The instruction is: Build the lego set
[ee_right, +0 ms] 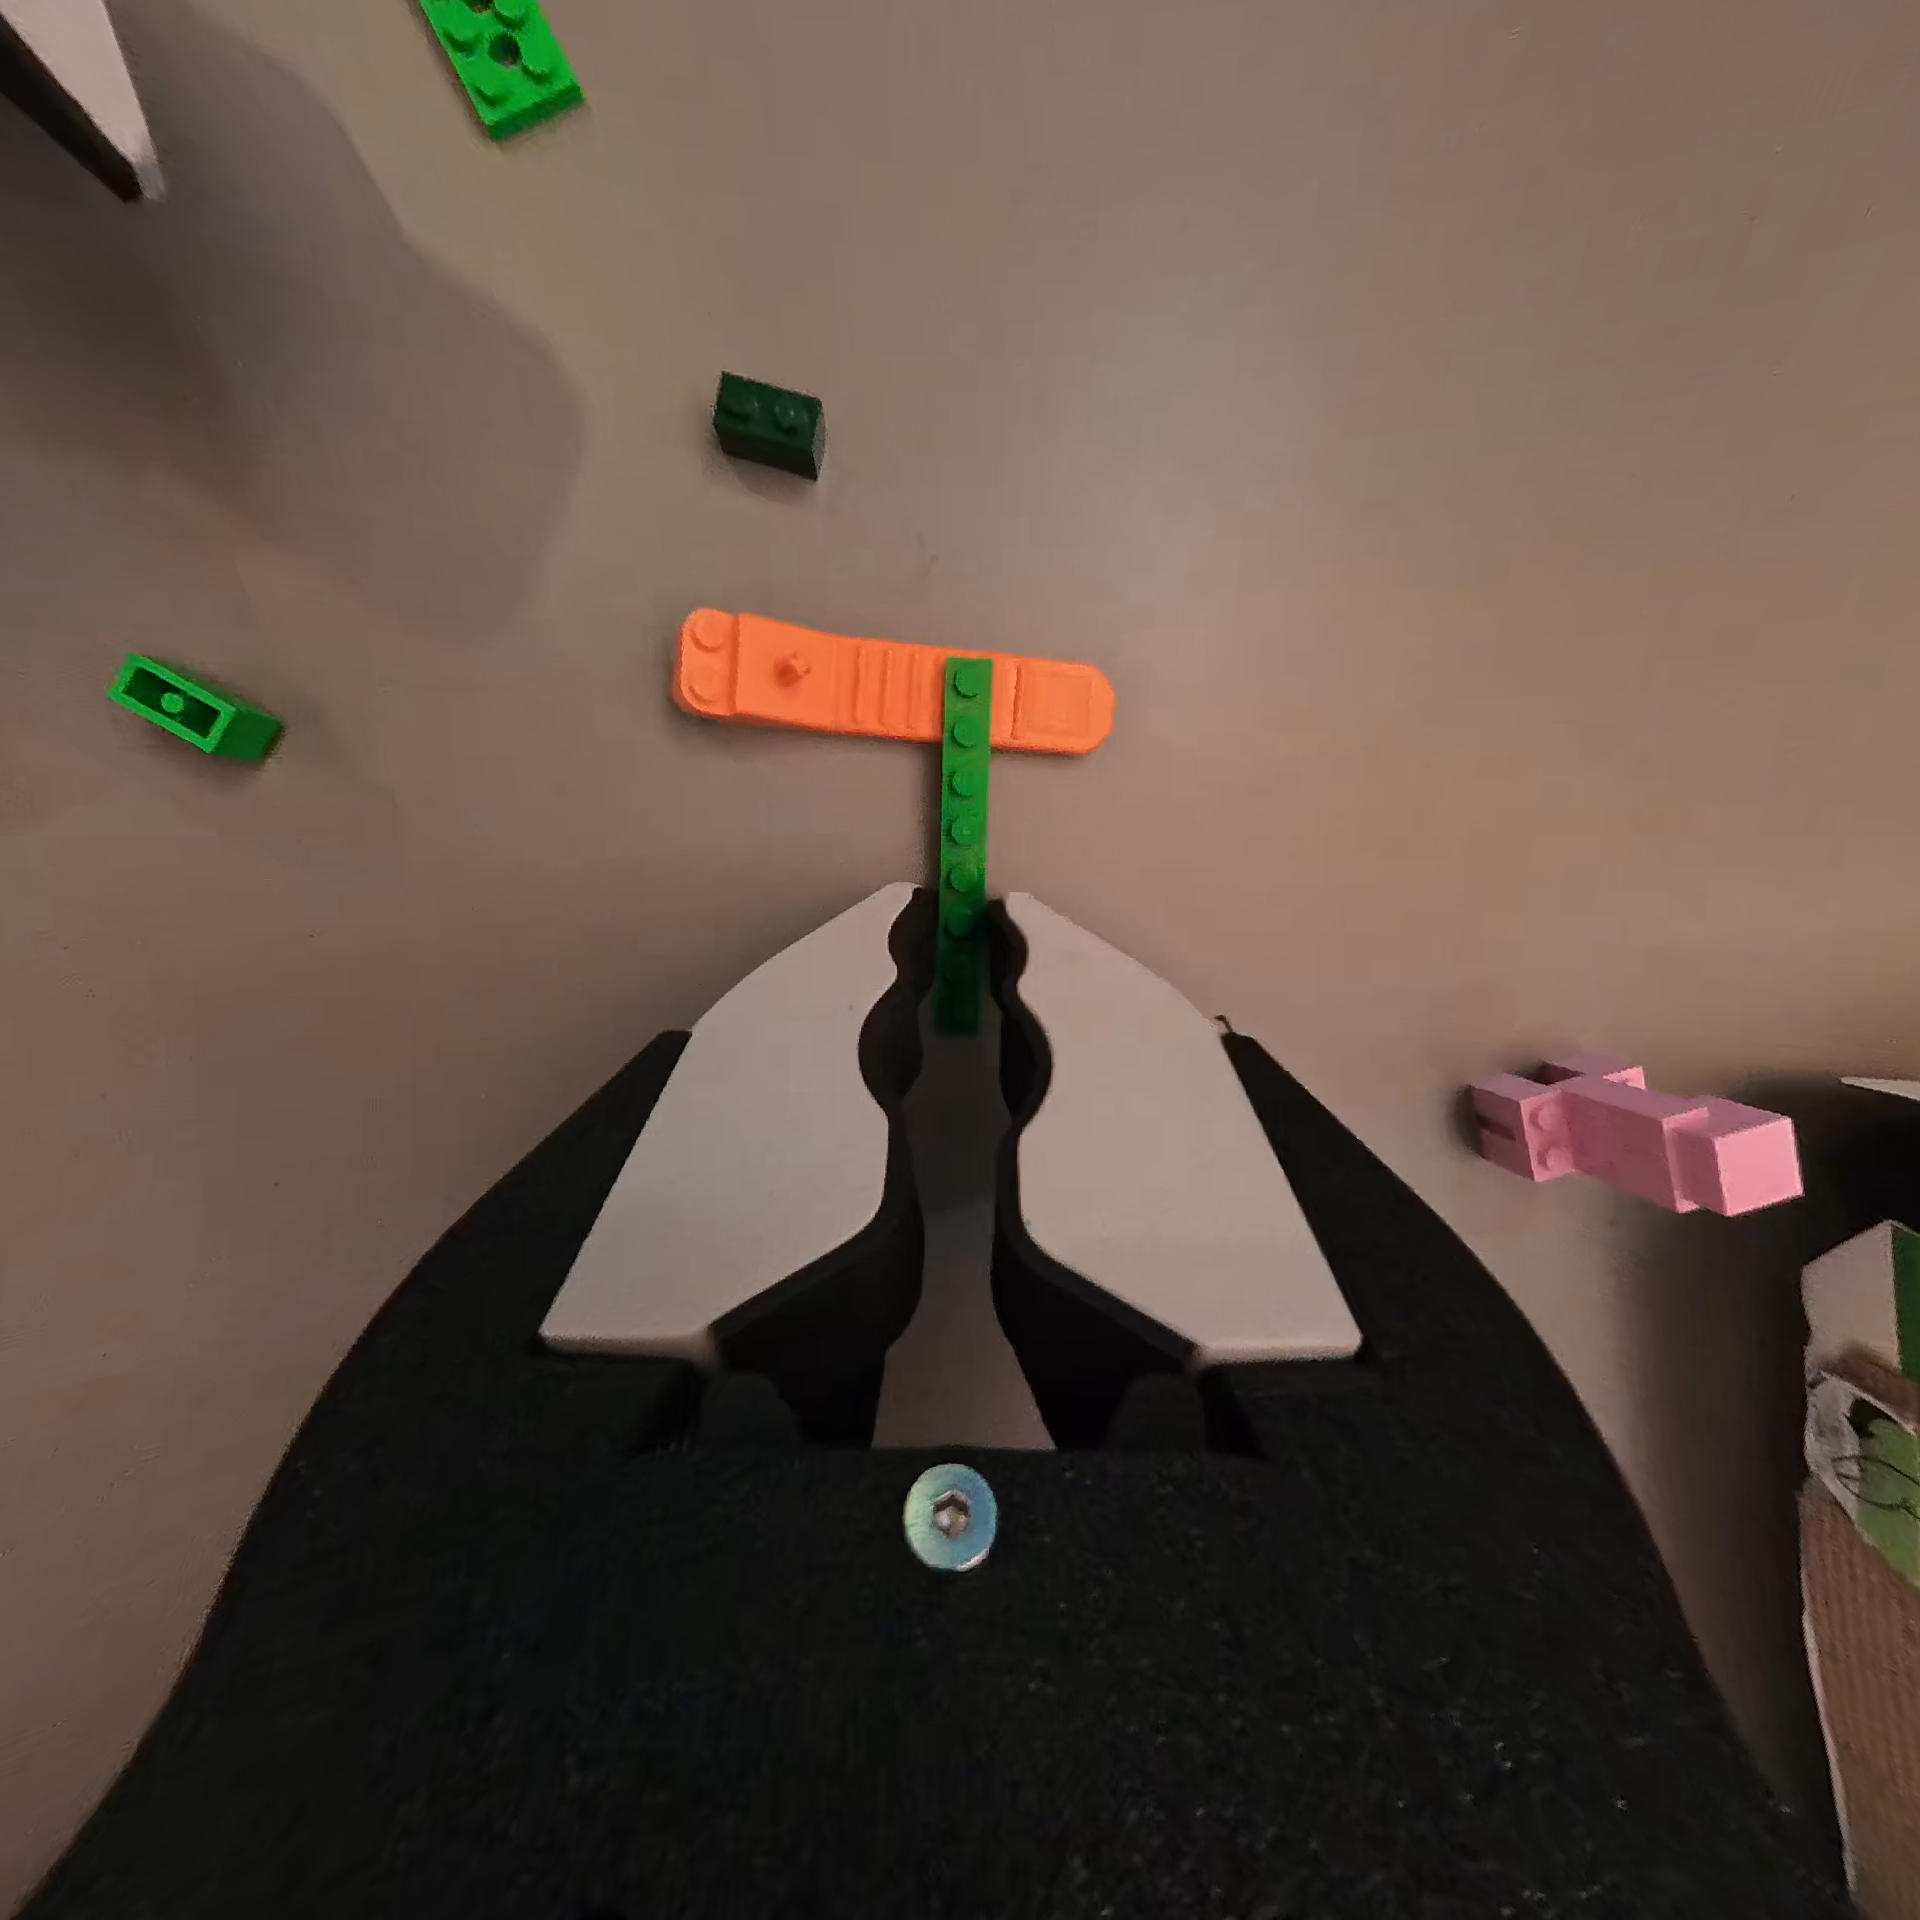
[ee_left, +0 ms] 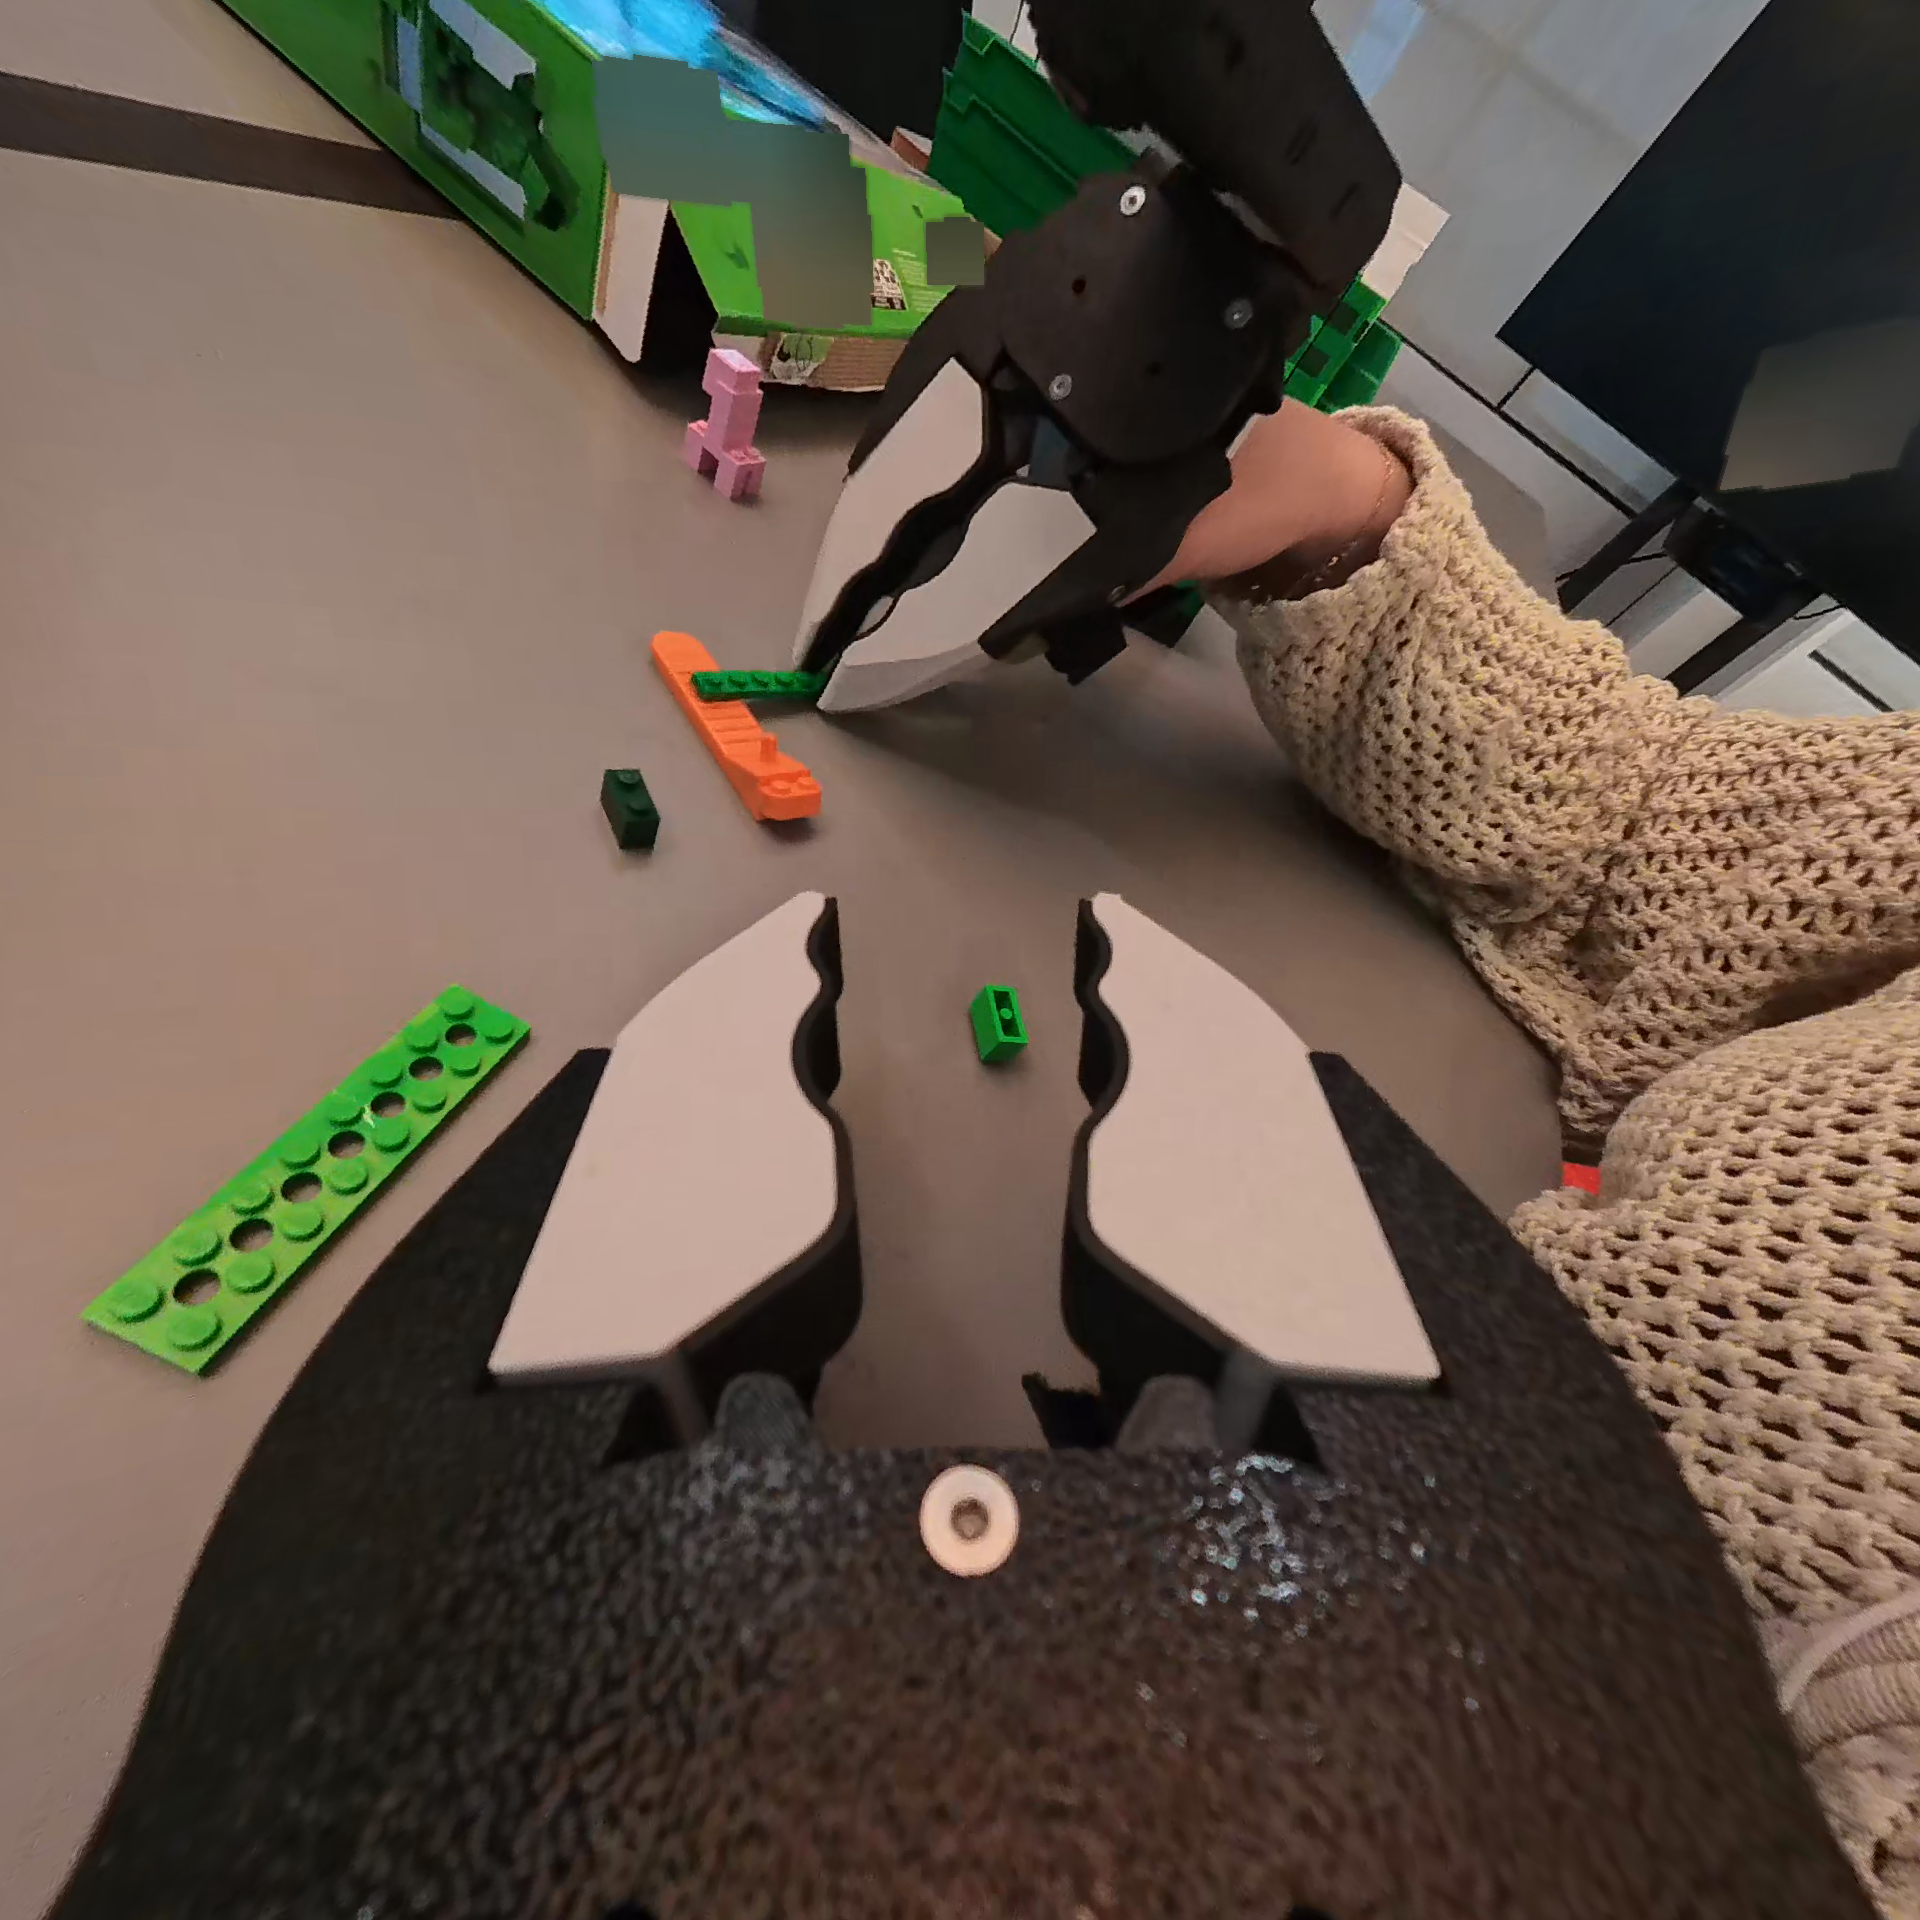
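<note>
Green and thin, a narrow strip [ee_right: 961,831] of studs is clamped between the two fingers of the right gripper [ee_right: 956,904]. Its near end sits between the fingertips and its far end lies across an orange flat tool [ee_right: 831,686] just ahead of them. The tool lies crosswise to the fingers on the grey-brown table [ee_right: 1351,468]. Farther ahead and a little to the left of the fingers stands a dark green brick [ee_right: 769,424]. Far to the left of the fingers a bright green small brick [ee_right: 197,707] lies with its hollow side visible. To the right of the fingers there is a pink blocky figure [ee_right: 1642,1138], and beyond it, at the picture edge, a part of a cardboard box [ee_right: 1860,1558].

The left gripper [ee_left: 956,935] has its fingers apart and nothing is held between them. The bright green small brick [ee_left: 1000,1023] lies on the table in the gap between these fingers, nearer to the right finger, and I cannot tell if it touches it. To the left of the left finger lies a long green plate with holes [ee_left: 312,1174]. Ahead of the fingers are the dark green brick [ee_left: 629,808] and the orange flat tool [ee_left: 738,743], where the right gripper [ee_left: 821,675] grips the narrow strip [ee_left: 758,683]. A hand [ee_left: 1299,499] in a beige knitted sleeve [ee_left: 1558,779] holds that gripper. Farthest away stand the pink blocky figure [ee_left: 727,426] and the green cardboard box [ee_left: 499,135].
</note>
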`<act>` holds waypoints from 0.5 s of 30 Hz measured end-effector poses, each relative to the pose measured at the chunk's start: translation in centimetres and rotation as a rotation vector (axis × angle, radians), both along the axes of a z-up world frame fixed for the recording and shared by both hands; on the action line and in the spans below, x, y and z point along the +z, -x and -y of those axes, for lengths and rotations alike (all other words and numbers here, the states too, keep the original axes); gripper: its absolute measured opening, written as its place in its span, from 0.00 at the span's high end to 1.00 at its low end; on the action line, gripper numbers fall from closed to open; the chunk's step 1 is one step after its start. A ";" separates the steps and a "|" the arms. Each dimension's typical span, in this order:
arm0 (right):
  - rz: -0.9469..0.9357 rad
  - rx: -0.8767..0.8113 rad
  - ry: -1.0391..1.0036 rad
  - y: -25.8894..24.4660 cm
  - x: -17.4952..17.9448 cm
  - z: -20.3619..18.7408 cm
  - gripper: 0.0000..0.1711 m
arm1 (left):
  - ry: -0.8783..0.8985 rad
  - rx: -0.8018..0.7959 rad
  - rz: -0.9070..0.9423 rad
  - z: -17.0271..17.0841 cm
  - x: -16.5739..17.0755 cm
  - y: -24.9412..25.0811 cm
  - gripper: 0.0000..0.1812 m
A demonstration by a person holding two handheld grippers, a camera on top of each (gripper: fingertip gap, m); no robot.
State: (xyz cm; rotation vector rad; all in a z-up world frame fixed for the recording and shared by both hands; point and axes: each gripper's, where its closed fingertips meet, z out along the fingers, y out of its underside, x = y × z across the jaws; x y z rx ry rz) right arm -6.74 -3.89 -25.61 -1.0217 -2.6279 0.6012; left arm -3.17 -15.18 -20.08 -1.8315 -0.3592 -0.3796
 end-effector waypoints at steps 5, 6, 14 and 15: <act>-0.044 0.027 -0.010 -0.4 1.3 -0.1 0.90 | -0.012 0.003 -0.007 0.2 0.3 0.0 0.76; -0.066 0.101 0.031 -1.1 2.0 1.0 0.90 | -0.016 0.002 -0.013 0.3 0.4 0.0 0.76; -0.184 0.636 0.047 -6.5 0.8 9.3 0.87 | -0.008 -0.018 -0.064 0.2 0.5 -0.5 0.77; -0.171 0.647 0.068 -6.6 0.6 9.7 0.87 | -0.004 -0.022 -0.073 0.2 0.4 -0.6 0.77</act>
